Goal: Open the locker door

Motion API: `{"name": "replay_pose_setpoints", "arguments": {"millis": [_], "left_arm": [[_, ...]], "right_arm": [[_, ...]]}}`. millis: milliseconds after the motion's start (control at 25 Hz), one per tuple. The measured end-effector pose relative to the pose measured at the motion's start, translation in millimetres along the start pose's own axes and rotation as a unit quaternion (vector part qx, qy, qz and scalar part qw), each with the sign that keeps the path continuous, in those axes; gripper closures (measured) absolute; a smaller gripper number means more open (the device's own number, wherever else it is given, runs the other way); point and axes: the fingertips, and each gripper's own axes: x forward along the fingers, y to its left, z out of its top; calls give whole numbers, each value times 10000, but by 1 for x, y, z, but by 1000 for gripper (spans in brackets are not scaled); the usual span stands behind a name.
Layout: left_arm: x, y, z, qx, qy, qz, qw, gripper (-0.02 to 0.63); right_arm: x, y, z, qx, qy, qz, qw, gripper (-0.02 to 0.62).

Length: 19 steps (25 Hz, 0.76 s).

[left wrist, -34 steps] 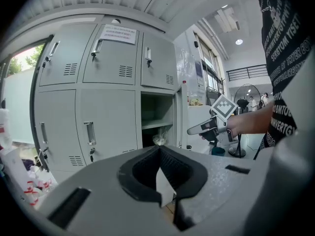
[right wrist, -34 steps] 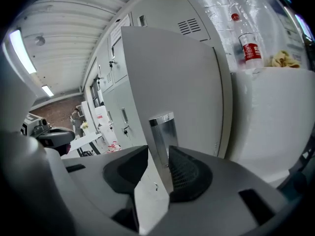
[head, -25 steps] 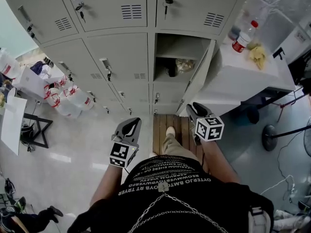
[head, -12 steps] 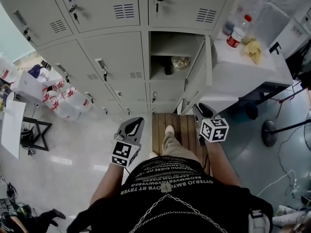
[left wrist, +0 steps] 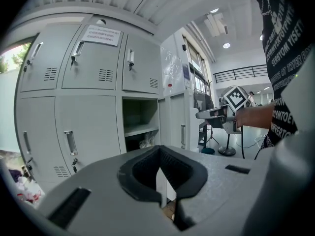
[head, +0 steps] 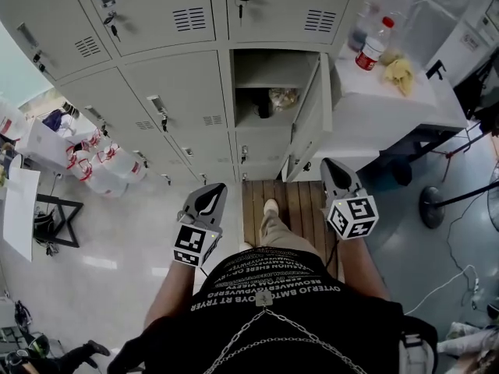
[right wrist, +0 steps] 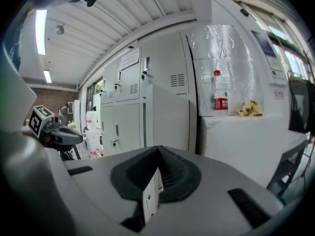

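Gray lockers are filling the wall and the locker door is standing open beside the white table, so the left gripper and right gripper are idling at waist height, all 2 claws pressed together, empty.

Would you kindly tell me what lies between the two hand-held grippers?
In the head view: the person's leg and shoe, standing on a wooden platform.
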Motion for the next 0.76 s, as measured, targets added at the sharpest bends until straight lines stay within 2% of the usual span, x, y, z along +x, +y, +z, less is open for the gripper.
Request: {"name": "replay_pose_setpoints", "arguments": {"millis": [200,360,760], "left_arm": [[-6,9,15,98,-172,91,9998,606],[-8,6,26,90,-267,61,9996,606],[7,-13,19,108,-226,-236,9994,606]], "right_arm": [[-3,2,22,-319,-138,-31,9994,597],[-3,3,26,-333,-144,-71,9993,597],[-3,2,23,-314,-60,-91,9994,597]]}}
